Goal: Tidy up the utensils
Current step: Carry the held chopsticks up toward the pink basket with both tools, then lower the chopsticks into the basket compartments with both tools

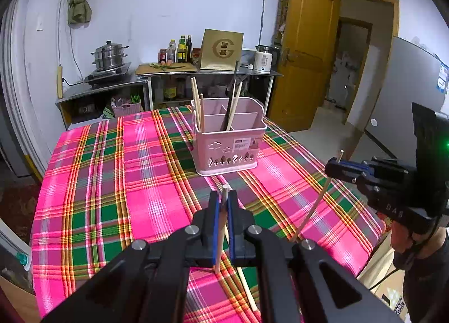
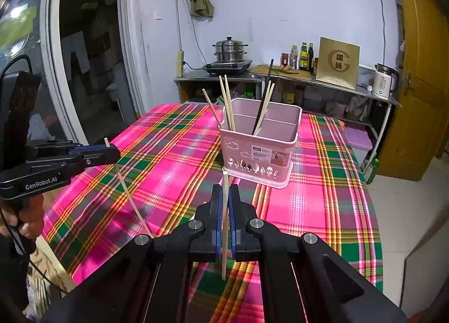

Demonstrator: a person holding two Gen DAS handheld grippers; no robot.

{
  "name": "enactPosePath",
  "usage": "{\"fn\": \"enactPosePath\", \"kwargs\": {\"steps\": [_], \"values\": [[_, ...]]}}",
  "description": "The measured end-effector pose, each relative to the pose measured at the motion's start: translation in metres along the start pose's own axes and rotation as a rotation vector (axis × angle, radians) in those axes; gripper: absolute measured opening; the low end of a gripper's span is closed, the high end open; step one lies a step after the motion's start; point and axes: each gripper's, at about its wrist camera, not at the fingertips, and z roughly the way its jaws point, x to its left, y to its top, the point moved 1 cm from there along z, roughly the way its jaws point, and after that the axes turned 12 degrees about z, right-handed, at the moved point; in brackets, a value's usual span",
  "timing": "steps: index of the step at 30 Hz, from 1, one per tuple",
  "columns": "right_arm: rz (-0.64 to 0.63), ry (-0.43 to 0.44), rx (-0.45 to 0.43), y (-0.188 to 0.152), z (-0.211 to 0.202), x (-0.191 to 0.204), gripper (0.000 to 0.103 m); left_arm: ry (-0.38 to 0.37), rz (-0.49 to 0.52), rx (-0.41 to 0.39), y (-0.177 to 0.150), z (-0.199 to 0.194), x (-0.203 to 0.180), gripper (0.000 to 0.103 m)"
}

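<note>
Left gripper [image 1: 223, 196]: blue pads pressed on wooden chopstick [image 1: 220, 239], stick near upright, lower end above plaid tablecloth [image 1: 112, 182]. Another loose chopstick [image 1: 247, 289] lies on cloth below, near edge.

Right gripper [image 2: 225, 196]: pinching second wooden chopstick [image 2: 224, 239], also near upright, held over cloth.

Mid-table: pink utensil caddy [image 1: 230, 152], divided compartments. Light chopsticks lean in left compartment; black chopstick [image 1: 233, 93] plus light ones in back middle compartment.

Far: steel counter with steamer pot [image 1: 110, 55], bottles, kettle [image 1: 263, 60]; yellow door [image 1: 306, 51] open.
</note>
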Motion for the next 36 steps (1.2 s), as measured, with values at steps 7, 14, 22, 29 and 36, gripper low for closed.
{"fn": "enactPosePath", "kwargs": {"steps": [7,14,22,29,36], "values": [[0.01,0.007,-0.043,0.005,-0.015,0.0,0.004,-0.001,-0.009,-0.028,0.007,-0.01,0.0,0.006],[0.02,0.013,-0.098,0.021,-0.024,0.003,0.004,-0.001,0.007,-0.071,0.029,-0.013,0.0,0.006],[0.059,0.031,-0.157,0.05,-0.017,-0.001,0.004,0.009,0.009,-0.083,0.063,0.004,0.01,0.006],[0.084,0.042,-0.214,0.083,-0.007,-0.008,0.004,0.016,0.003,-0.138,0.101,0.011,0.021,0.006],[0.097,0.055,-0.251,0.113,0.005,-0.011,0.004,0.033,0.018,-0.173,0.136,0.027,0.031,0.006]]}}
